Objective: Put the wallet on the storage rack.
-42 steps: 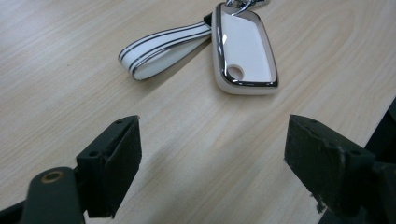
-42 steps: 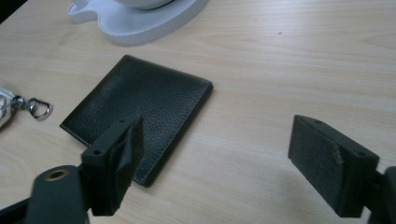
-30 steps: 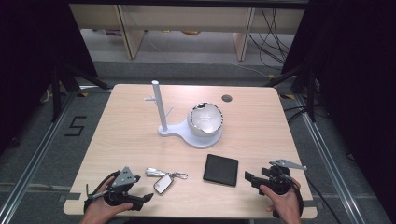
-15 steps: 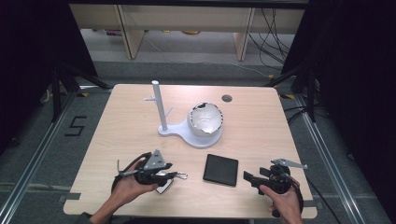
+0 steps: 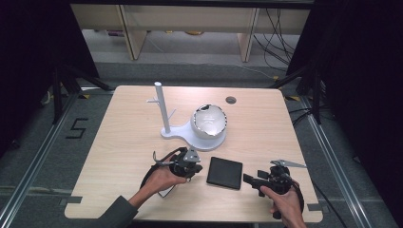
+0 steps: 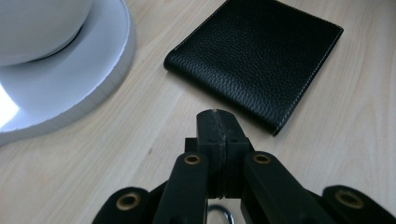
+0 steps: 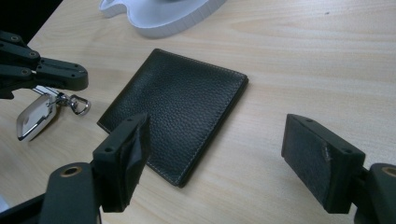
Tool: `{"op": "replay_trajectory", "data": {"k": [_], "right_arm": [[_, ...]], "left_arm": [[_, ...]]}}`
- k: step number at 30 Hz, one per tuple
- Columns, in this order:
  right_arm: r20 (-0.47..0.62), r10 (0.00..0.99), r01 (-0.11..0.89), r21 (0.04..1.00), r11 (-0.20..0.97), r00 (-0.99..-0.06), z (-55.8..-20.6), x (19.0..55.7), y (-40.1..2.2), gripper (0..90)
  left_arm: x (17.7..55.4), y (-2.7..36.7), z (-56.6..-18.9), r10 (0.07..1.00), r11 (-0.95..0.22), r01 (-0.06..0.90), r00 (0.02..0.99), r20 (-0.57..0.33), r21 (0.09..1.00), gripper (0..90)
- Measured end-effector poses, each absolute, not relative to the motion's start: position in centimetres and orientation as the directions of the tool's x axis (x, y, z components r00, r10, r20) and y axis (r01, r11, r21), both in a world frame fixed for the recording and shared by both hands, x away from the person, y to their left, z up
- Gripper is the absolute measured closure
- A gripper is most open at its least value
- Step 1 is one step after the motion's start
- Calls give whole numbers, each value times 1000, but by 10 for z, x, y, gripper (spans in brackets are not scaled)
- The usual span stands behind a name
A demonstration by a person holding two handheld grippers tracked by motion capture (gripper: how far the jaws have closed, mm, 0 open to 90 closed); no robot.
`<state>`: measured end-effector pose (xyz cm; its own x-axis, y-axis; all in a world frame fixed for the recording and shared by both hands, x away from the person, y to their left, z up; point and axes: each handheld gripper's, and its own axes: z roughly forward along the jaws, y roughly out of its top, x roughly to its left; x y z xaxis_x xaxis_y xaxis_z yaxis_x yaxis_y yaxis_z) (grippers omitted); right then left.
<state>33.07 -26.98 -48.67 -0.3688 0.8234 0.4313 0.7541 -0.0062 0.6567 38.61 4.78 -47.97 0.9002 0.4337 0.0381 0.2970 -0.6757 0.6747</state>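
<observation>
High view: your left gripper (image 5: pixel 192 167) sits lower centre on the table (image 5: pixel 119 142), left of the wallet (image 5: pixel 224 172). Your right gripper (image 5: pixel 249 180) waits at the wallet's right, its jaws wide though they have just been closing slightly, gripping nothing. A "5" (image 5: pixel 78 128) marks the floor.

Left gripper view: the jaws have just been closing and now meet, apparently pinching the keys (image 6: pixel 217 214) at bottom centre.

Right gripper view: the keys hang at the left edge, grasped but not yet carried anywhere. The wallet is untouched, with no readable brand.

wallet (image 5: pixel 224 172): 1 | key fob (image 7: pixel 36 116): 1 | white stand (image 5: pixel 190 134): 1 | bowl (image 5: pixel 209 120): 1
</observation>
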Motion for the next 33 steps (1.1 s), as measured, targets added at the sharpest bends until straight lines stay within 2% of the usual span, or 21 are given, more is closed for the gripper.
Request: {"op": "replay_trajectory", "data": {"k": [1, 2, 3, 14, 19, 30, 33], "right_arm": [[408, 835, 753, 658, 11, -369, -487, 331, -270, 250], [430, 833, 768, 641, -9, -349, -488, 331, -267, 250], [425, 822, 758, 652, 13, -380, -489, 332, -269, 251], [439, 814, 773, 634, 19, -380, -493, 340, -266, 280], [437, 816, 783, 621, 30, -378, -496, 345, -263, 300], [448, 818, 806, 591, 33, -362, -503, 360, -255, 328], [453, 816, 809, 587, 31, -360, -504, 366, -254, 343]], "left_arm": [[389, 46, -479, 415, -698, 283, 908, 50, 657, 891], [390, 41, -480, 415, -701, 284, 909, 50, 654, 891], [392, 39, -480, 404, -709, 276, 913, 53, 648, 891], [397, 21, -493, 409, -723, 300, 912, 36, 622, 890], [394, 15, -493, 387, -749, 275, 920, 61, 603, 890], [382, 3, -493, 355, -755, 274, 935, 20, 596, 891], [379, 2, -493, 348, -744, 292, 937, -24, 601, 890]]}}
